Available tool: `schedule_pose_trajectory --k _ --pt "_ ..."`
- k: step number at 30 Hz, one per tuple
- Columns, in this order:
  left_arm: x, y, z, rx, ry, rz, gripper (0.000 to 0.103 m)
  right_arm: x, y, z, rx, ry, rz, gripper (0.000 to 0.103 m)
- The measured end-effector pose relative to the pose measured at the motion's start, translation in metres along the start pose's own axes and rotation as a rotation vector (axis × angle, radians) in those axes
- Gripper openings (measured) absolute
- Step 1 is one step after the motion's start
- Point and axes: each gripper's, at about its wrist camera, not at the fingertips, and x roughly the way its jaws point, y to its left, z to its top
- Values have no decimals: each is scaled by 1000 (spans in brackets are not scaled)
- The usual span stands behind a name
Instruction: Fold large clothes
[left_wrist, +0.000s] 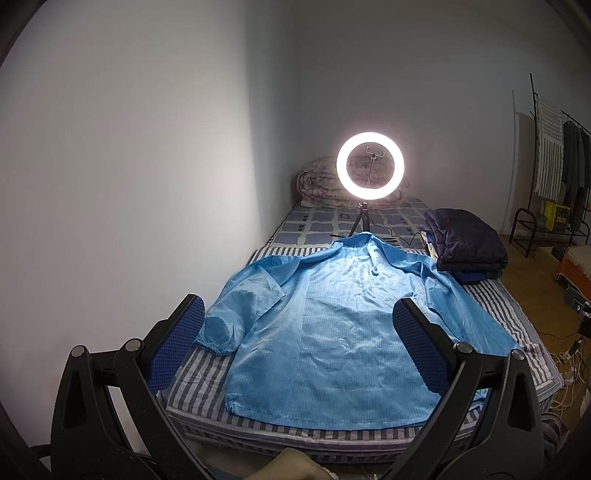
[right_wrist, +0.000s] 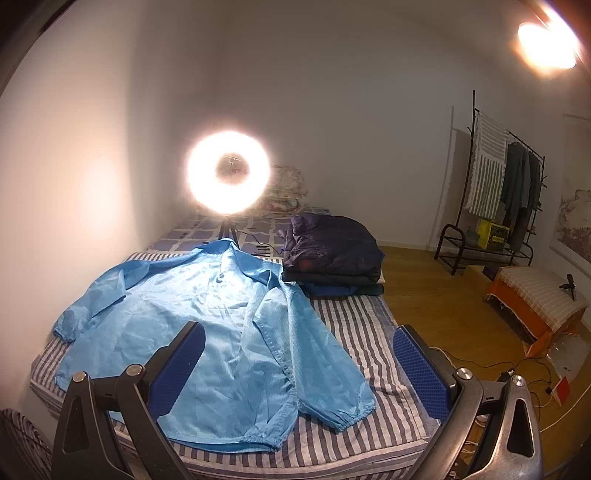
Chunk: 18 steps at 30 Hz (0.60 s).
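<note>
A light blue jacket (left_wrist: 328, 325) lies spread flat, back up, on the striped bed (left_wrist: 207, 391), collar toward the far end. Its left sleeve (left_wrist: 236, 317) bends down along the wall side. In the right wrist view the same jacket (right_wrist: 207, 332) shows its right sleeve (right_wrist: 321, 373) stretched toward the bed's near right corner. My left gripper (left_wrist: 299, 343) hovers open above the jacket's hem, holding nothing. My right gripper (right_wrist: 299, 369) is open too, above the right sleeve, with nothing between its blue pads (right_wrist: 421, 373).
A lit ring light (left_wrist: 370, 166) on a small tripod stands behind the collar. A stack of dark folded clothes (left_wrist: 465, 247) sits at the bed's right side, a rolled quilt (left_wrist: 317, 182) at the far end. A clothes rack (right_wrist: 495, 195), a stool (right_wrist: 535, 299) and cables are on the floor to the right.
</note>
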Motion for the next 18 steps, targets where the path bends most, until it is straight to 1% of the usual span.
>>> schedule_pose_trajectory --k 9,15,18 --pt "-2 1 -6 3 1 9 103 5 7 -6 9 -5 43 103" --pt "1 14 -15 -2 13 53 103 12 22 1 4 -22 100 103" --pt "3 23 -27 4 37 84 103 16 36 8 3 -61 152 103"
